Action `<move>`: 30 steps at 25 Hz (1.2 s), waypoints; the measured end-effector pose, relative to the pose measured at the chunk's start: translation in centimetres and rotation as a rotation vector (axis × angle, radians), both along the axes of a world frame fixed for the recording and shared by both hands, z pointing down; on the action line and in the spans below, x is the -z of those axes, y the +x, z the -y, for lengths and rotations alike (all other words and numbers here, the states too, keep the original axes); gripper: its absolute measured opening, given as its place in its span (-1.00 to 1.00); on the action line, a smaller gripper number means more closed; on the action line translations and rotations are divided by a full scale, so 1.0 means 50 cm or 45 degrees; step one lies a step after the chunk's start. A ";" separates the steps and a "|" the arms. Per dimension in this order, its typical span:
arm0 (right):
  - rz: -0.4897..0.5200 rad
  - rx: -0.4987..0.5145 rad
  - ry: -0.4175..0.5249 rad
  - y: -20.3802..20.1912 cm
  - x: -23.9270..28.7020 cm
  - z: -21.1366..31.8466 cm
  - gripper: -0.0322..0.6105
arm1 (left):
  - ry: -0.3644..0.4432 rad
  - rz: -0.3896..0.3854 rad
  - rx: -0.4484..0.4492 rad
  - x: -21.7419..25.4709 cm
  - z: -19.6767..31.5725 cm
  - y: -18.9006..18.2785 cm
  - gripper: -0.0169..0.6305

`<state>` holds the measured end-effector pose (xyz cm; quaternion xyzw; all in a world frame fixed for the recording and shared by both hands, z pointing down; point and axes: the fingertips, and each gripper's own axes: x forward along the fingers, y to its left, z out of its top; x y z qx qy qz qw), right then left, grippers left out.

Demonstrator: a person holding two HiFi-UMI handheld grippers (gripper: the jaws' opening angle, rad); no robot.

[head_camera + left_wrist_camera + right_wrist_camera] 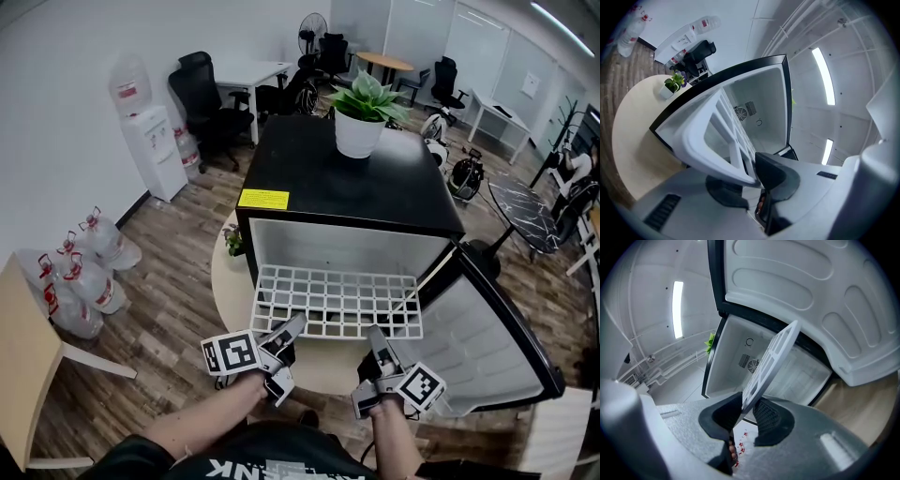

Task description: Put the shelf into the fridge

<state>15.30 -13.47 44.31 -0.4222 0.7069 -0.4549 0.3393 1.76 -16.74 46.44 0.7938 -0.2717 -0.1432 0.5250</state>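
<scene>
Here, the white plastic lattice shelf (337,302) lies flat in the open mouth of the black compact fridge with a white lining (347,178). Its far edge is just inside and its near edge juts toward the person. The left gripper (286,336) and right gripper (377,342) each have their jaws pinched tight onto that near rim, left and right of its middle. The fridge's white-lined door (487,337) stands swung open at the right.
</scene>
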 end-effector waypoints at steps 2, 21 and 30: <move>-0.005 0.003 0.008 0.003 0.001 0.003 -0.68 | 0.004 0.004 -0.002 0.001 0.003 0.002 -0.77; -0.020 0.011 0.007 0.011 -0.006 0.032 -0.68 | -0.004 -0.002 0.016 -0.001 0.025 0.006 -0.77; -0.036 0.008 -0.004 0.018 -0.012 0.045 -0.69 | -0.014 -0.009 0.048 -0.005 0.038 0.008 -0.77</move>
